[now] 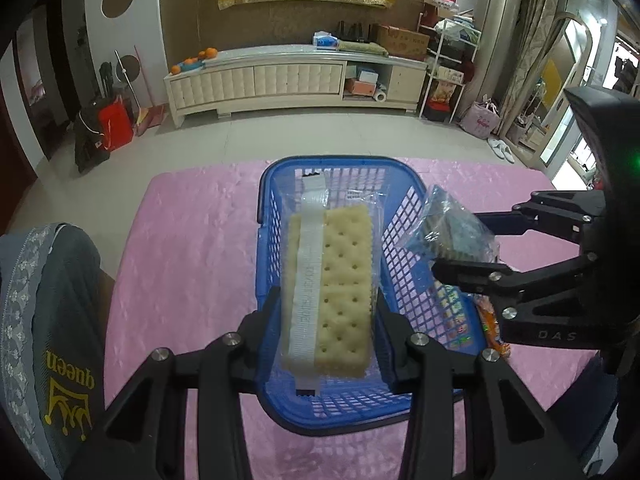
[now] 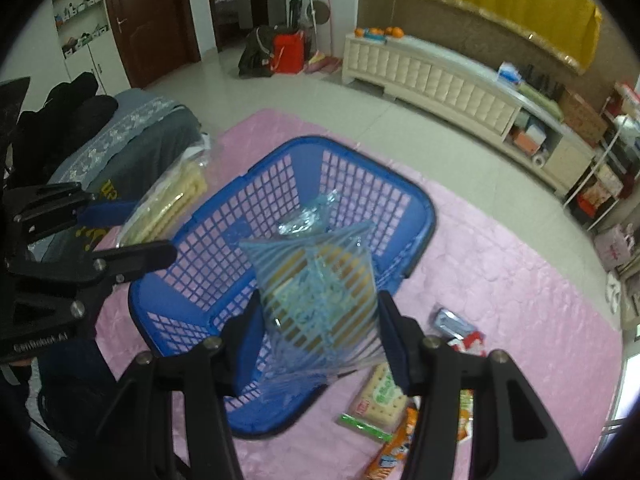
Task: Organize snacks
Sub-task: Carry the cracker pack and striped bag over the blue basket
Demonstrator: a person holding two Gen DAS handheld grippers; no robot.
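A blue plastic basket (image 1: 400, 216) stands on the pink cloth (image 1: 180, 264); it also shows in the right wrist view (image 2: 224, 236). My left gripper (image 1: 326, 304) is shut on a clear-wrapped cracker pack (image 1: 332, 280) and holds it over the basket. My right gripper (image 2: 318, 312) is shut on a blue-striped snack bag (image 2: 316, 280), also over the basket. The right gripper and its bag (image 1: 448, 228) show at the right of the left wrist view. The left gripper's pack (image 2: 168, 204) shows at the left of the right wrist view.
Several loose snack packs lie on the pink cloth right of the basket: a green cracker pack (image 2: 378, 400), an orange pack (image 2: 394, 444), a red and silver one (image 2: 456, 326). A grey cushion (image 1: 48, 320) sits at the left table edge.
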